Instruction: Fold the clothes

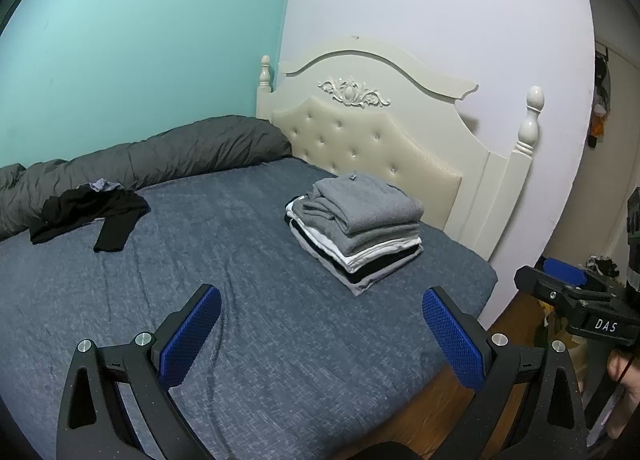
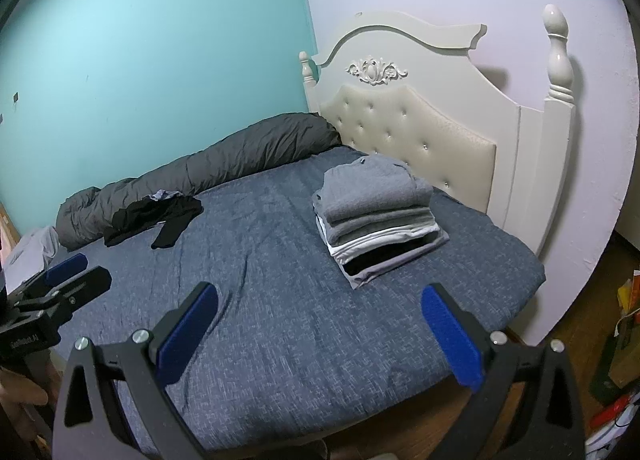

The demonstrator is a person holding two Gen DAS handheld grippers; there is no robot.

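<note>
A stack of folded clothes [image 1: 356, 228], grey on top with white and black below, sits on the blue bed sheet [image 1: 240, 260] near the headboard; it also shows in the right wrist view [image 2: 376, 216]. A crumpled black garment [image 1: 92, 216] lies unfolded at the far left of the bed, also in the right wrist view [image 2: 160, 220]. My left gripper [image 1: 322, 308] is open and empty above the bed's near part. My right gripper [image 2: 320, 304] is open and empty too. Each gripper shows at the edge of the other's view.
A rolled grey duvet [image 1: 152, 156] lies along the teal wall. The cream tufted headboard [image 1: 360, 136] stands behind the stack. Wooden floor [image 2: 580, 300] with clutter lies to the right of the bed. A pale cloth [image 2: 32, 252] sits at the bed's left edge.
</note>
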